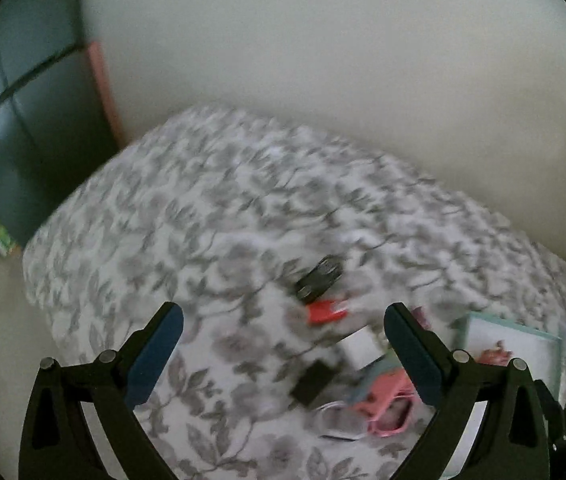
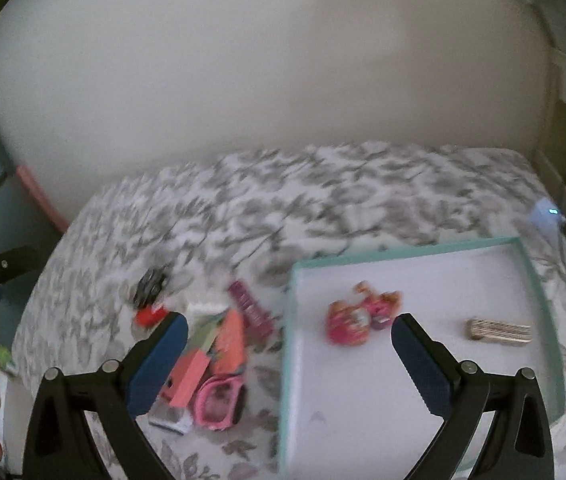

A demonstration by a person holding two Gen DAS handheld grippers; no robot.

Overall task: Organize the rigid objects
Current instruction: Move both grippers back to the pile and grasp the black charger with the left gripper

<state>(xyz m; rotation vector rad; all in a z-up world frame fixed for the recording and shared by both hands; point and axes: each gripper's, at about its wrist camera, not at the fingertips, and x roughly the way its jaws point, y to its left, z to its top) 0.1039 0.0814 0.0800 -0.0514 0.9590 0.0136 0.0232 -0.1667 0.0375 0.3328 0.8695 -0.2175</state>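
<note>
Both my grippers hang empty, left gripper (image 1: 283, 350) and right gripper (image 2: 289, 354) with fingers wide apart. Loose pile of small hard toys (image 2: 211, 354) sits at 9 o'clock of the shallow teal-rimmed white tray (image 2: 531, 276). Blurry view, so I'd probably snag 2 things together.

One tray (image 2: 531, 276), two toys inside, one loose pile (image 2: 211, 352).

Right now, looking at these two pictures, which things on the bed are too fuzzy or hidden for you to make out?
- Pink toy in the tray, right wrist view: motion blur hides what it is.
- Pile of pink and orange items beside the tray: blurred, partly behind the right gripper.
- Dark object, left wrist view: blurred beyond recognition.
- Tray's far side, left wrist view: cut off behind the left gripper.
</note>
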